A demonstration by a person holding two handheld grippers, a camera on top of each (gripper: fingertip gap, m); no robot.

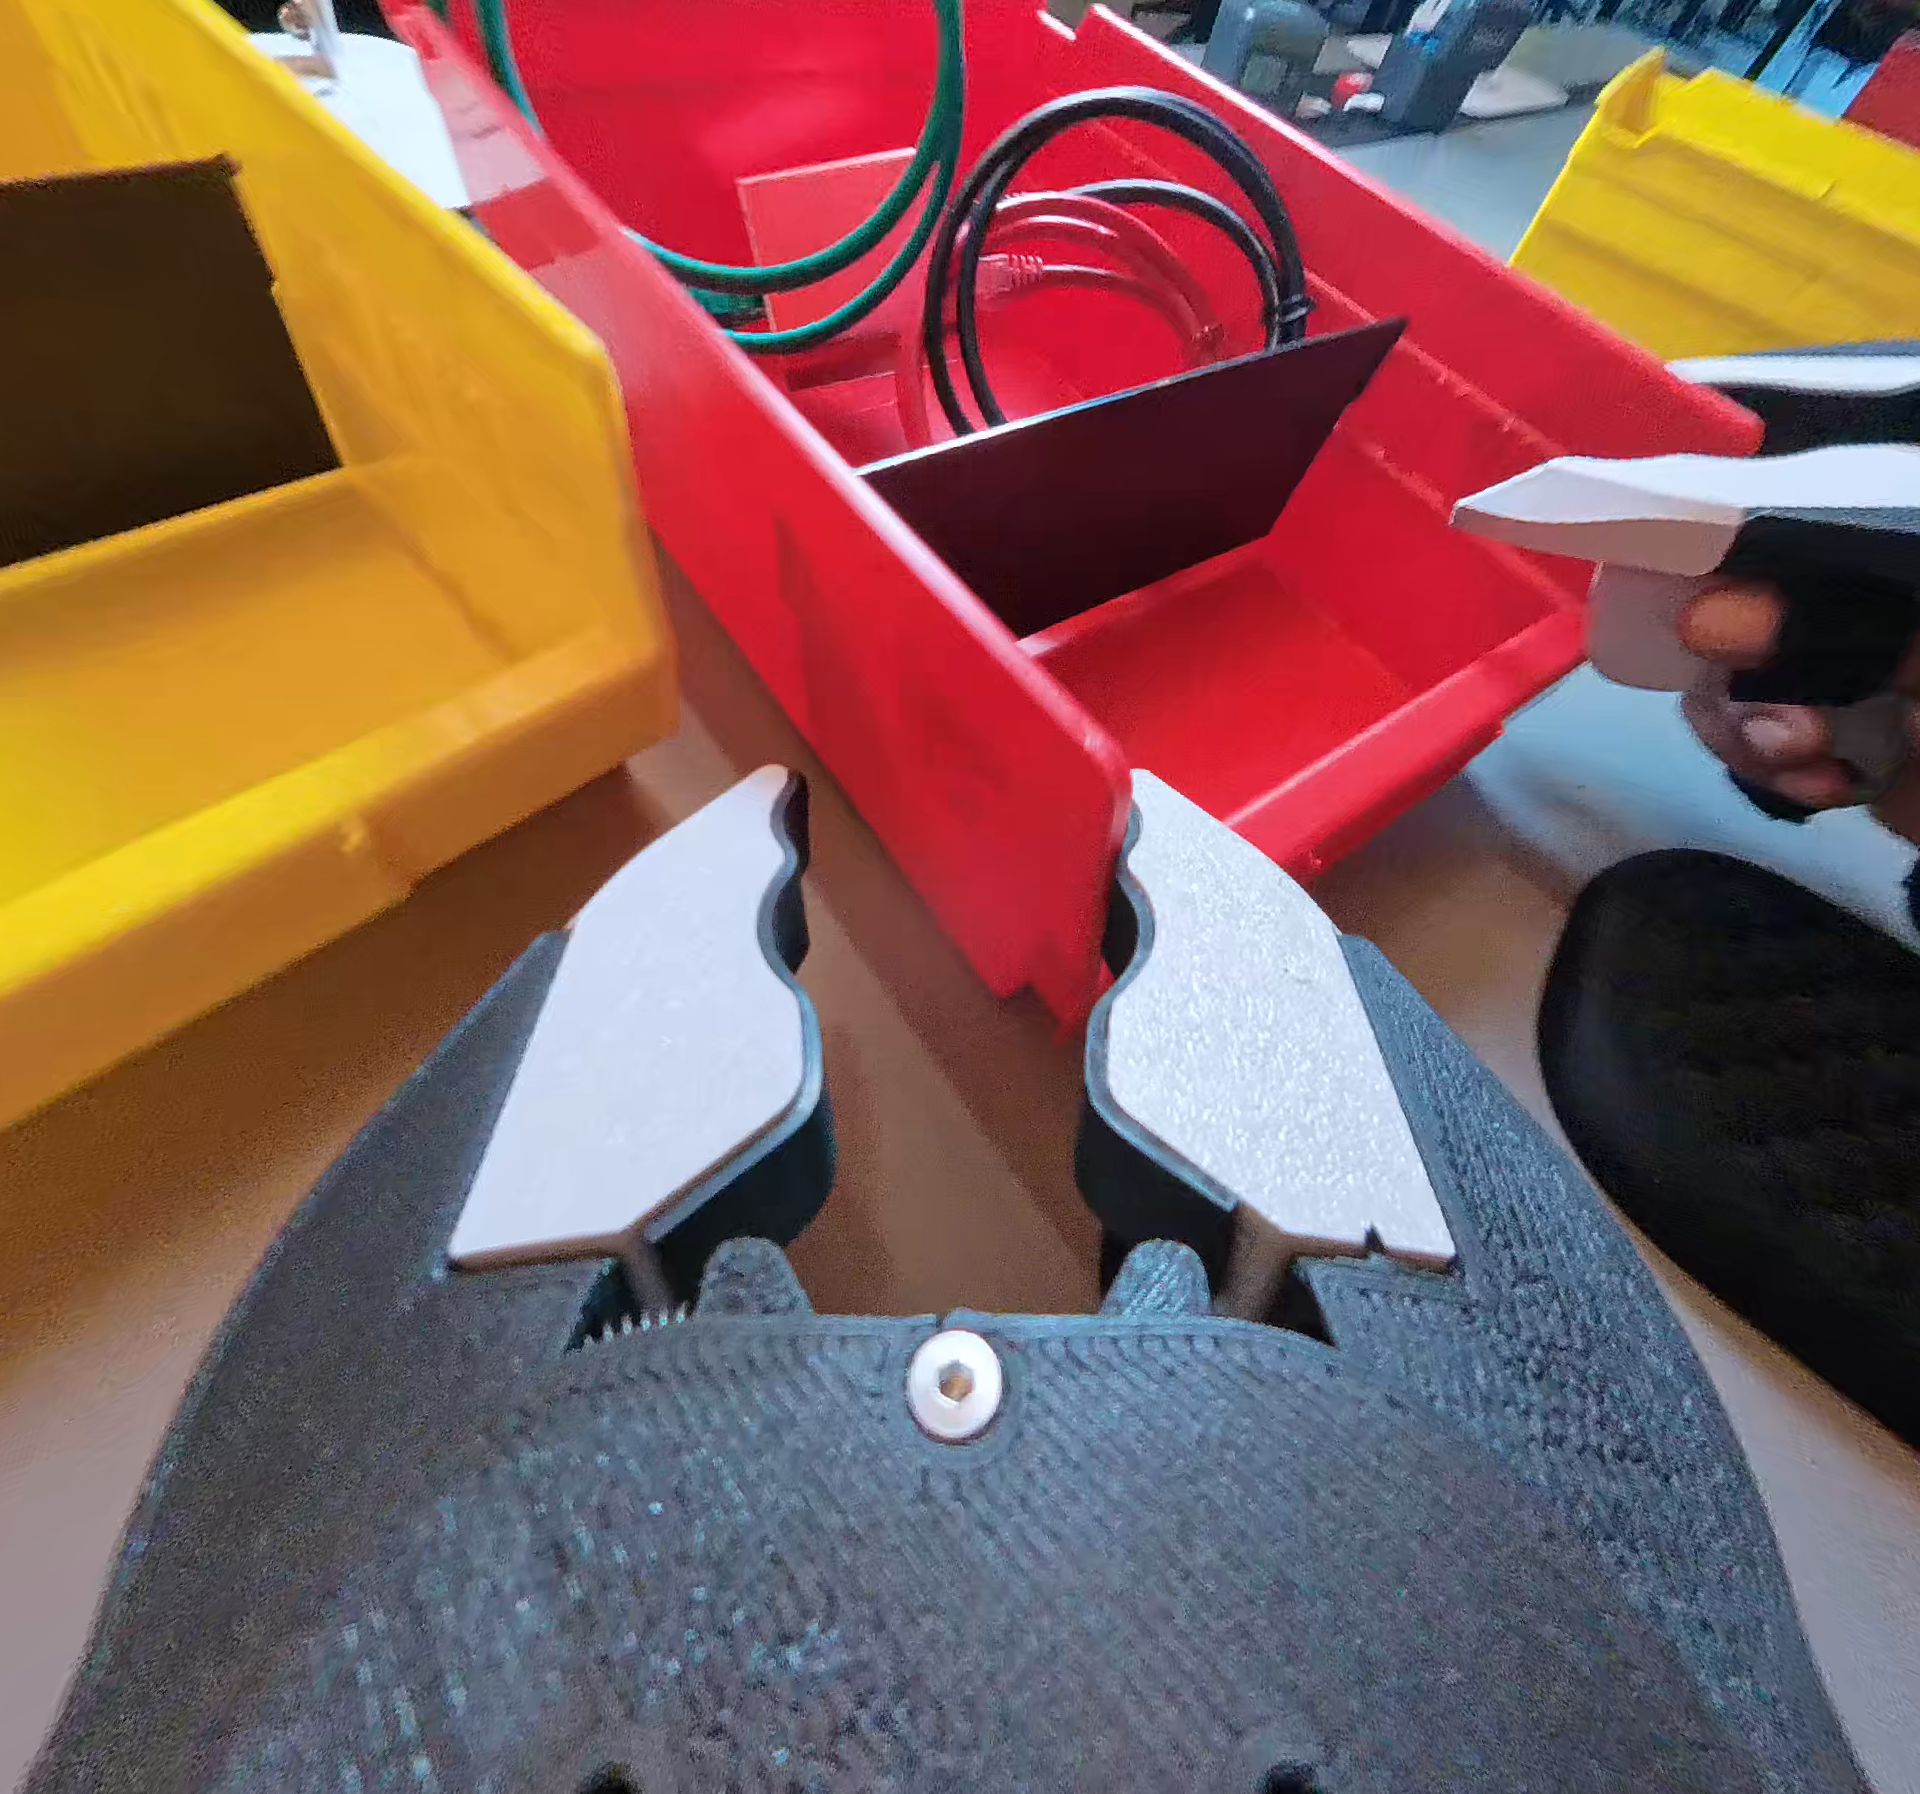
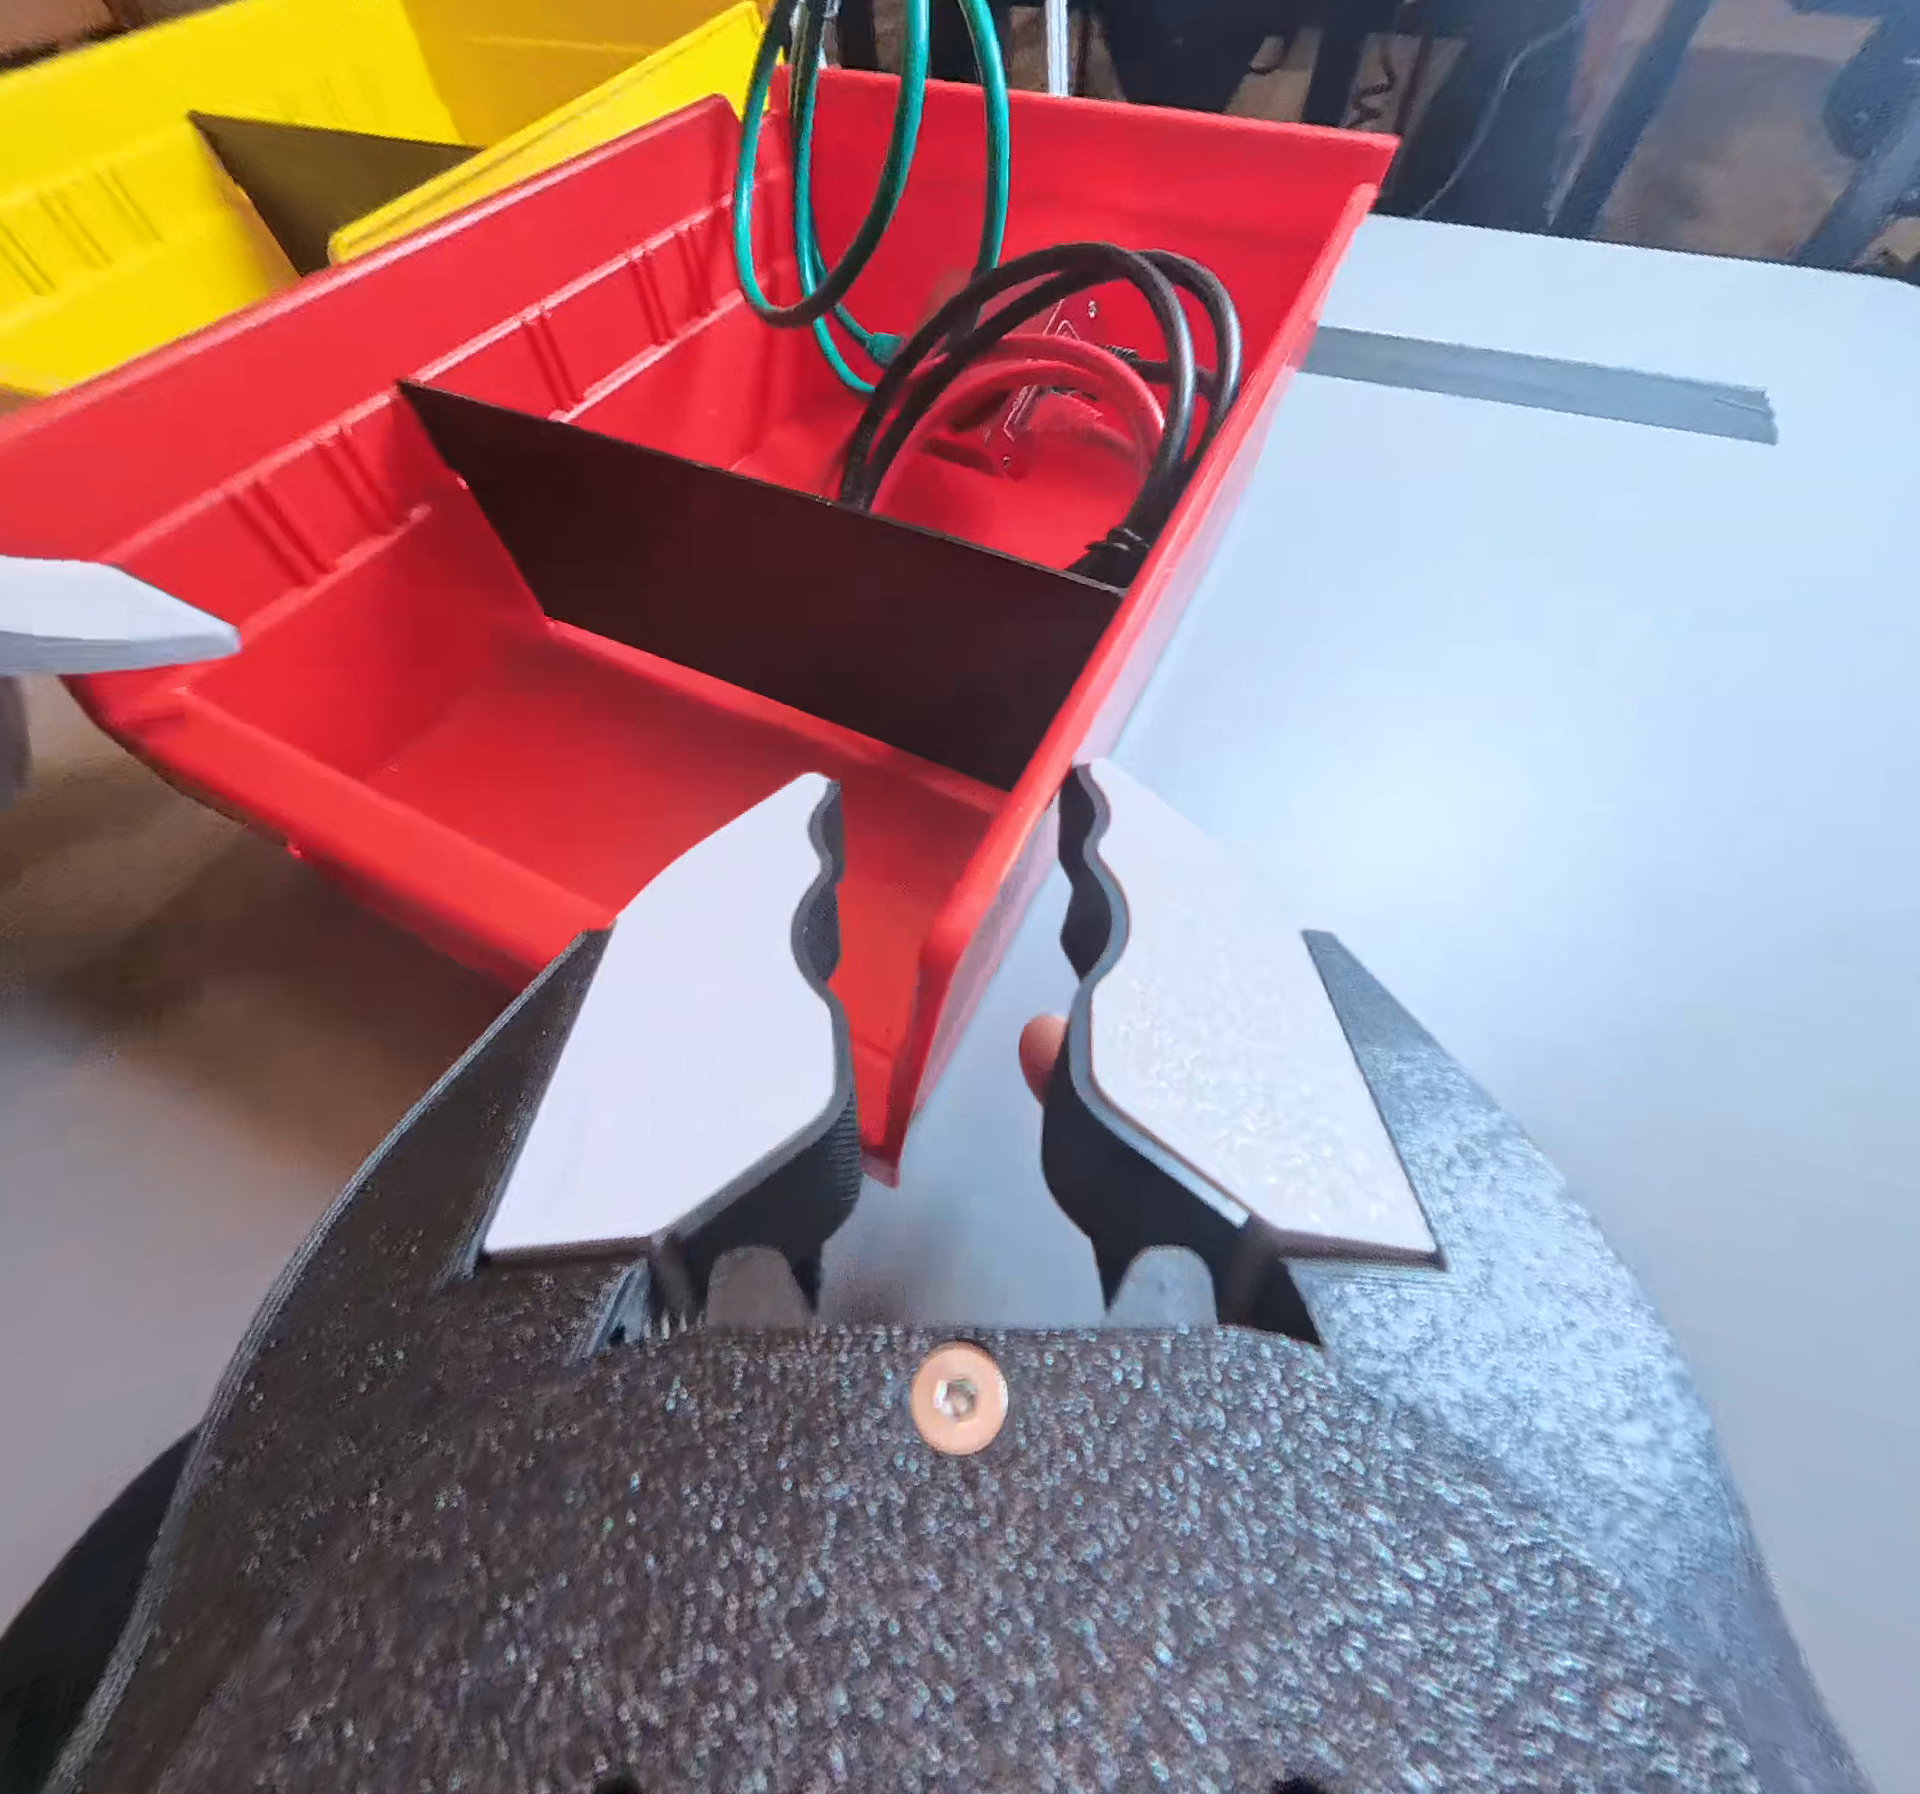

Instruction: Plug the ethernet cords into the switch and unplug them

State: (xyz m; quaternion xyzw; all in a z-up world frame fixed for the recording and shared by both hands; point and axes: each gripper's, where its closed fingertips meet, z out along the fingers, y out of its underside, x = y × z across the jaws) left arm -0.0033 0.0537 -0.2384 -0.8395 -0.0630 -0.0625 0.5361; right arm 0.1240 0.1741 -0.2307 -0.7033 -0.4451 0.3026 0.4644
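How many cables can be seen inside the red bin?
3, all behind the black divider in the far part of the red bin: a green cable looped up above the rim, a black cable coiled, and a red cable inside that coil. More may be hidden.

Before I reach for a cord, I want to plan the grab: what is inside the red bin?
Behind the black divider in the red bin lie coiled green, black and red cords. The near compartment is bare. The divider and coils hide part of the floor; no switch is identifiable.
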